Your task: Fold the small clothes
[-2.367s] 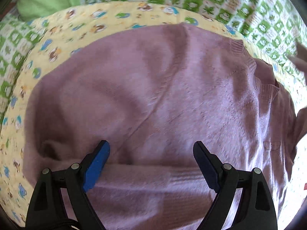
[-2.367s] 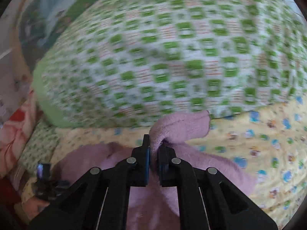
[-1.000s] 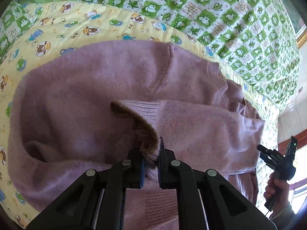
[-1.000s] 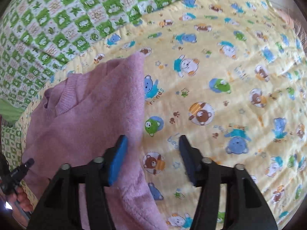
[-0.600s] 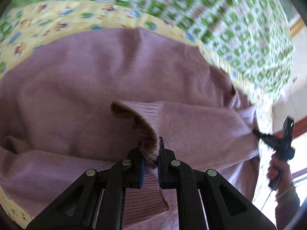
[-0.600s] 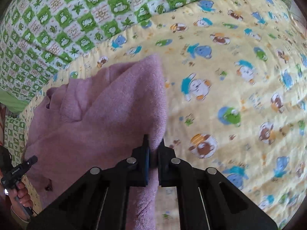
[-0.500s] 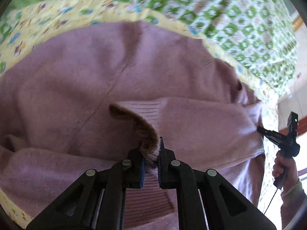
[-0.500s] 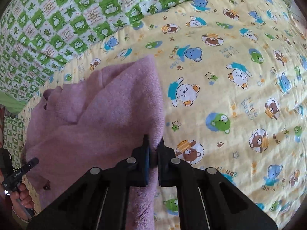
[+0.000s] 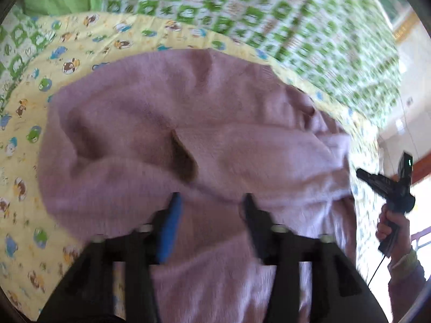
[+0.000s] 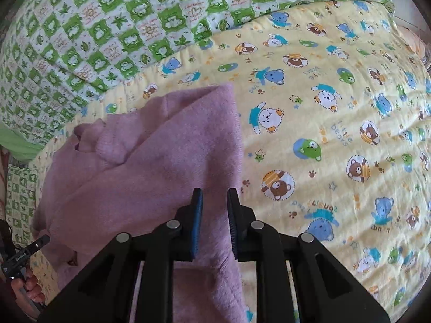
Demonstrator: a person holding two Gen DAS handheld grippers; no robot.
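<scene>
- Just changed, left: left tongs (image 9: pixel 210 202) pinched on the sleeve cuff (image 9: pixel 186 158) half a sec ago; now opening, jaws well apart, nothing clamped. Cuff dropped onto the body of the pink sweater (image 9: pixel 167 123), brownish inside of the cuff showing.
- Sleeve now laid across the chest toward the right edge of the garment, not held by anything.
- Just changed, right: right tongs (image 10: pixel 214 202) pinched shut on the sweater's right edge a moment ago; now opening, only a narrow gap so far. Pink knit (image 10: pixel 150 177) seen between and under the jaws, pads no longer pressing as far as visible.
- Meaning for task (judgement): both sides let go at once, so one fold step looks finished – sleeve folded in, side edge set down. Prob. next: hem or second sleeve; fold still loose and lumpy near the cuff, may need smoothing.
- Where the thing is: sweater flat-ish on the bed, on the yellow bear-print blanket (image 10: pixel 336 140), green checked quilt (image 10: pixel 107 27) behind it.
- Person's right hand (image 9: pixel 390 228) seen from the left cam at the sweater's far right side, gripping the handle.
- Containers: none in view – no basket, box or drawer; nothing to report inside any.
</scene>
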